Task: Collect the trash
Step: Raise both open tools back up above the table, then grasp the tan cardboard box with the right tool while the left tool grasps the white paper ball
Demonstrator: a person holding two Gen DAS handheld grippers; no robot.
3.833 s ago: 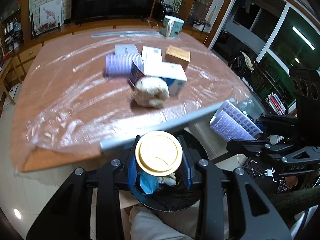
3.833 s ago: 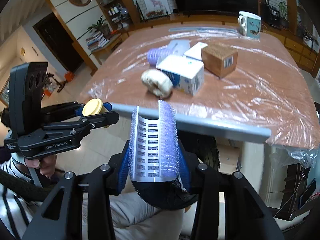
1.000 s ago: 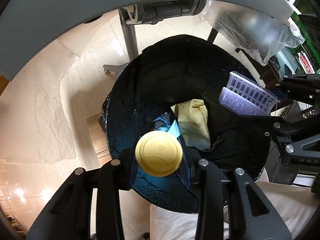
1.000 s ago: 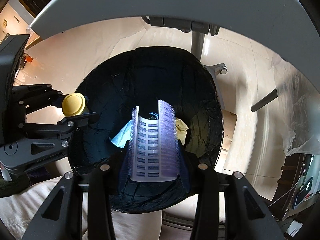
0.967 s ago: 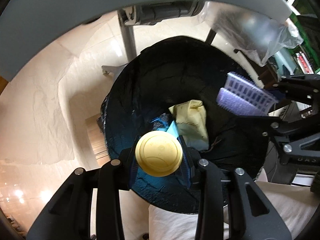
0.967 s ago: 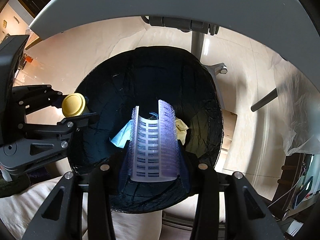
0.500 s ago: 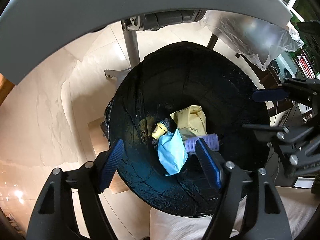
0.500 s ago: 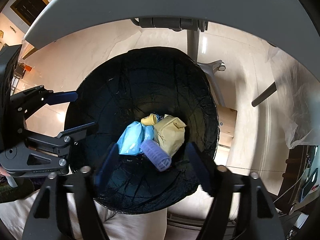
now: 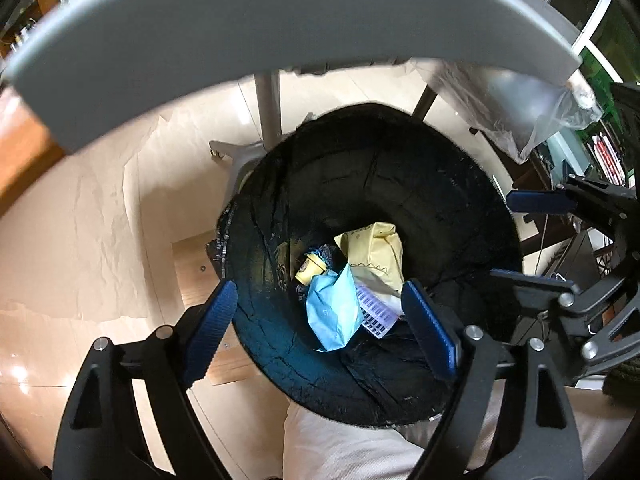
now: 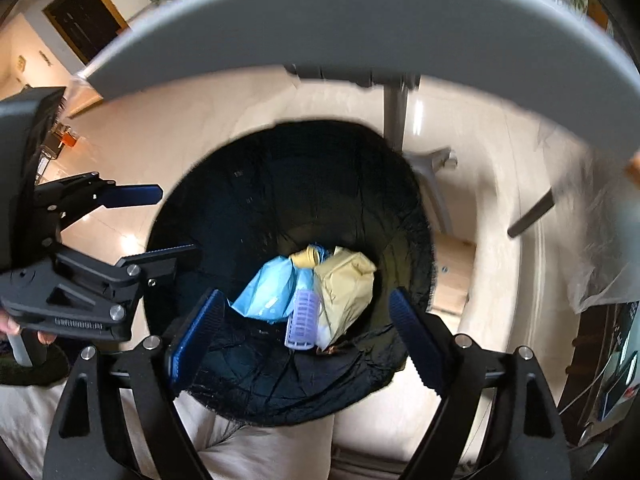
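Observation:
Both grippers hang over a black-lined trash bin point(image 9: 400, 168) point(image 10: 224, 200) below the table edge. My left gripper point(image 9: 320, 320) is open and empty; it also shows in the right wrist view point(image 10: 160, 224). My right gripper point(image 10: 300, 332) is open and empty; it also shows in the left wrist view point(image 9: 528, 240). In the bin lie a yellow-capped bottle point(image 9: 310, 268) point(image 10: 306, 258), a purple hair roller point(image 10: 302, 320), a blue wrapper point(image 9: 332, 312) point(image 10: 272, 288) and a pale yellow bag point(image 9: 376, 244) point(image 10: 346, 284).
The grey table edge point(image 9: 280, 32) point(image 10: 360, 20) arches overhead. A grey table leg point(image 9: 268, 108) point(image 10: 394, 112) stands just behind the bin. Clear plastic sheeting point(image 9: 520, 108) hangs off the table at right. Cream floor tiles surround the bin.
Both grippers opened over the bin. The yellow-capped bottle dropped from the left one and the purple roller from the right; both now lie in the bin. Both views have lifted slightly.

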